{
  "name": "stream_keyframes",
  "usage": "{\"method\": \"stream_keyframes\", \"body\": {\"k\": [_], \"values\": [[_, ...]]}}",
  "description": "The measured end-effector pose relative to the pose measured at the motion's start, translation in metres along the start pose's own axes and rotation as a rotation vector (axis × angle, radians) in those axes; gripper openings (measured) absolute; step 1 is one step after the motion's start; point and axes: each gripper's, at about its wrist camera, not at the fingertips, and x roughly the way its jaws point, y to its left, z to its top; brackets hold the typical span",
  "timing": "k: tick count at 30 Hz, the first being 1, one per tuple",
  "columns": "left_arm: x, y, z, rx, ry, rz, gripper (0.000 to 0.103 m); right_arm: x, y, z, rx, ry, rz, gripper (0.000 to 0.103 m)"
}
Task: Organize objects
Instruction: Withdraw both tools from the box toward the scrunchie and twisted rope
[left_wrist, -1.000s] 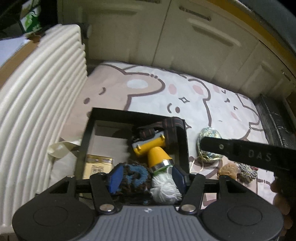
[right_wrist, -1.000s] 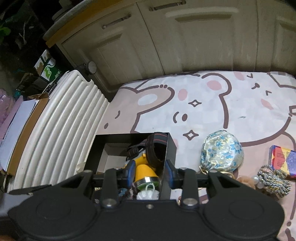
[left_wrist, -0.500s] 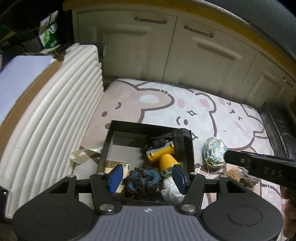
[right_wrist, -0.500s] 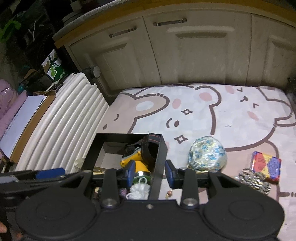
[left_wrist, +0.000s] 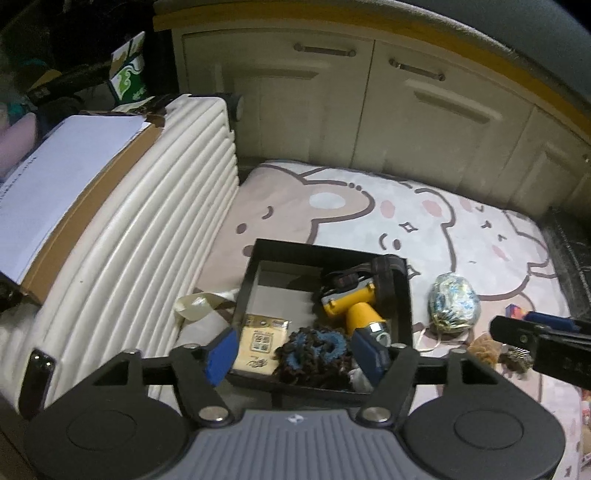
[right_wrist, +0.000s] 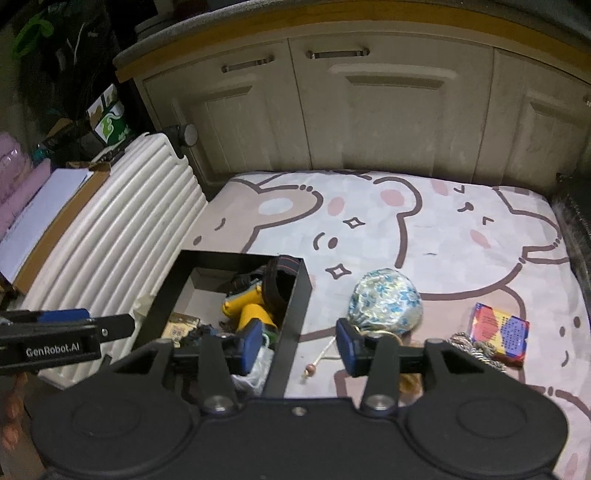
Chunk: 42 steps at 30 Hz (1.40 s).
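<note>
A pale mat (right_wrist: 436, 229) printed with cartoon bears covers the floor in front of cream cabinet doors (right_wrist: 388, 110); along its left edge lies a ribbed white panel (left_wrist: 140, 236), with a brown cardboard box (left_wrist: 92, 199) and white paper behind it. A black box (left_wrist: 255, 280) sits open-topped on the mat near that panel; inside it lie a yellow torch (left_wrist: 354, 306) with a dark strap, a blue and brown crocheted piece (left_wrist: 317, 350), a tan packet (left_wrist: 262, 343) and a bit of white yarn, mostly hidden. A cream ribbon (left_wrist: 195, 306) curls just outside the box's left wall. To the right of the box, on the mat, rests a blue floral pouch (right_wrist: 388, 302); further right lies a colourful small box (right_wrist: 498, 332), with a coil of twisted rope (right_wrist: 476, 349) touching its near side.

The left gripper (left_wrist: 295, 349) hangs over the near side of the black box; its jaws are opening, spread on either side of the crocheted piece without pressing it. The right gripper (right_wrist: 295, 347) hovers over the box's right wall; its jaws are opening too, one pad over the box's inside and the other beside the pouch, gripping nothing.
</note>
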Motion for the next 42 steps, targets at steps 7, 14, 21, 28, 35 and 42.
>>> {"method": "stream_keyframes", "body": {"k": [7, 14, 21, 28, 35, 42], "values": [[-0.005, 0.001, -0.003, 0.014, -0.026, 0.076, 0.100, 0.000, 0.001, -0.004, -0.038, 0.008, -0.047, 0.084], [0.001, 0.004, -0.005, 0.023, -0.013, 0.124, 0.103, 0.000, 0.002, -0.005, -0.059, 0.002, -0.088, 0.103], [0.004, 0.005, -0.004, 0.032, -0.010, 0.131, 0.103, 0.007, -0.002, -0.004, -0.046, 0.012, -0.130, 0.103], [0.007, 0.008, -0.002, 0.021, -0.013, 0.135, 0.103, 0.014, -0.007, -0.004, -0.024, 0.008, -0.126, 0.103], [0.015, -0.001, 0.004, 0.023, -0.012, 0.118, 0.103, 0.015, -0.026, -0.003, 0.002, 0.000, -0.152, 0.103], [0.024, -0.027, 0.008, 0.056, -0.014, 0.089, 0.103, 0.009, -0.059, -0.003, 0.064, -0.013, -0.184, 0.103]]}}
